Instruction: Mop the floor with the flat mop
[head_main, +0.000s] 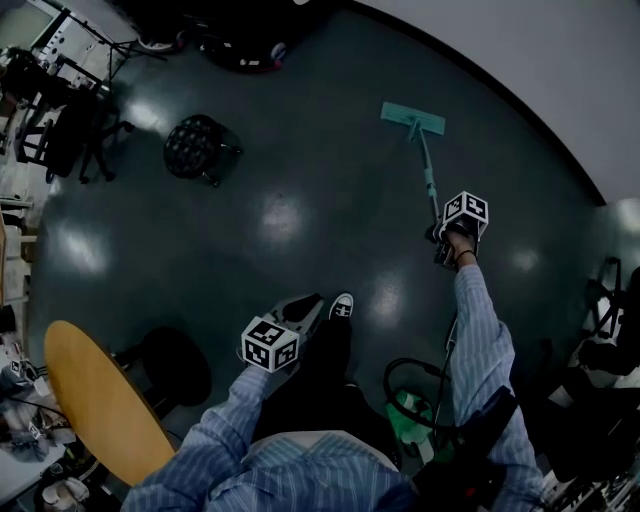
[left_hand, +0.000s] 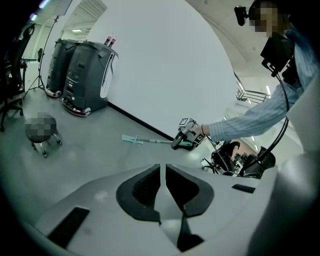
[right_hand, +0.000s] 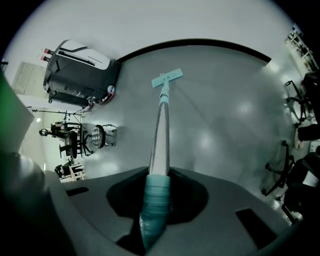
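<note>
The flat mop lies with its teal head (head_main: 412, 119) flat on the dark floor near the curved wall, its pole (head_main: 428, 172) running back to my right gripper (head_main: 442, 240). That gripper is shut on the teal handle grip (right_hand: 156, 200); the pole leads away to the mop head (right_hand: 167, 79). My left gripper (head_main: 305, 312) hangs low by the person's shoe, away from the mop. Its jaws stand together with nothing between them (left_hand: 163, 187). From there the mop head (left_hand: 131, 140) and the right gripper (left_hand: 186, 140) show across the floor.
A round stool on wheels (head_main: 196, 148) stands left of the mop. A black machine (left_hand: 86, 75) sits by the white wall. A yellow round table (head_main: 100, 410) is at the lower left. Office chairs (head_main: 60, 130) crowd the far left; a green bucket (head_main: 412, 415) sits by the person's feet.
</note>
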